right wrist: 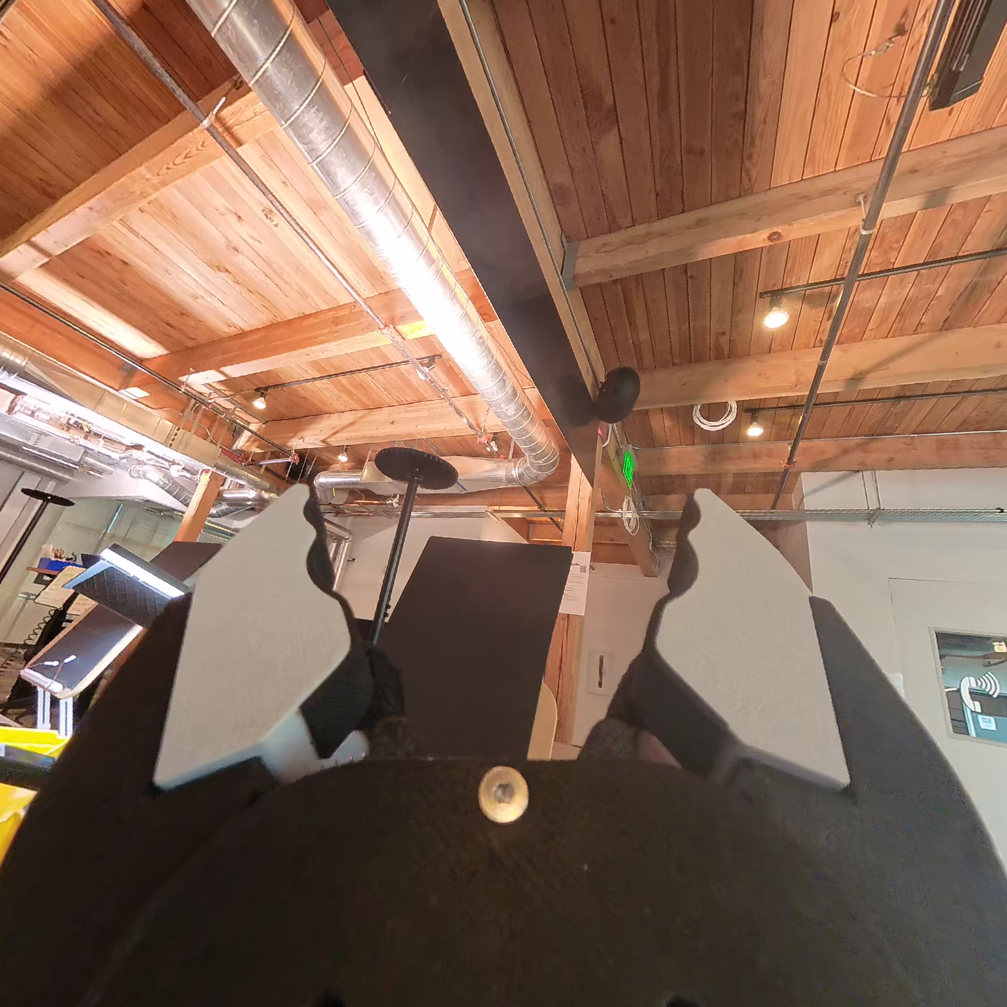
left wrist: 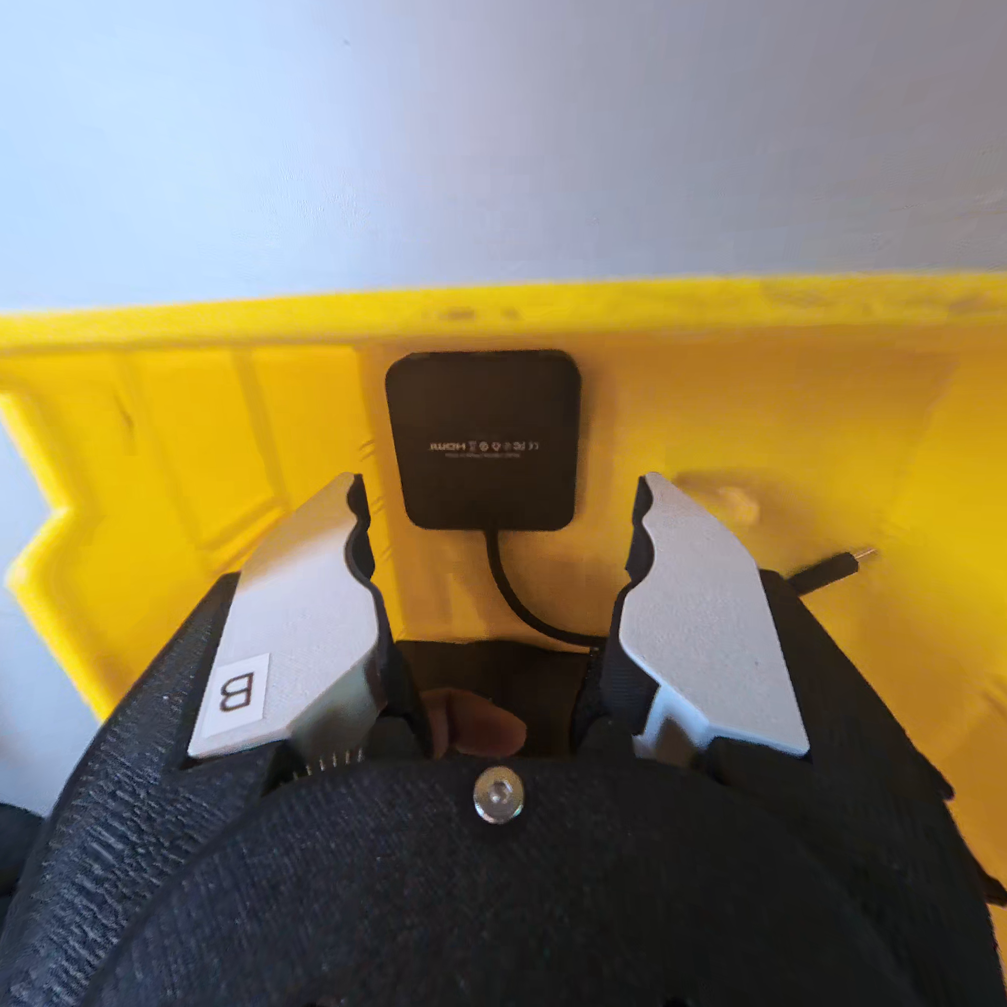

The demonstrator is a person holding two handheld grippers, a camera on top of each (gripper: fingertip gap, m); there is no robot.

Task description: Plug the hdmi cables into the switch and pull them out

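In the left wrist view a black square switch [left wrist: 482, 438] lies on the floor of a yellow bin [left wrist: 763, 414], close to its far wall, its printed underside facing me. A thin black cable [left wrist: 509, 591] runs from its near edge toward me and under the right finger. A small plug end [left wrist: 842, 564] pokes out to the right of that finger. My left gripper [left wrist: 498, 482] is open and empty, its fingertips level with the switch's near edge. My right gripper [right wrist: 501, 498] is open and empty, tilted up at the ceiling. No HDMI cable shows in either view.
The yellow bin's ribbed far wall [left wrist: 180, 430] rises behind the switch, against a pale wall. The right wrist view shows a wooden ceiling with a metal duct [right wrist: 381, 218], a floor lamp [right wrist: 414, 474], a dark panel [right wrist: 479, 626], and a yellow bin corner [right wrist: 22, 746] at lower left.
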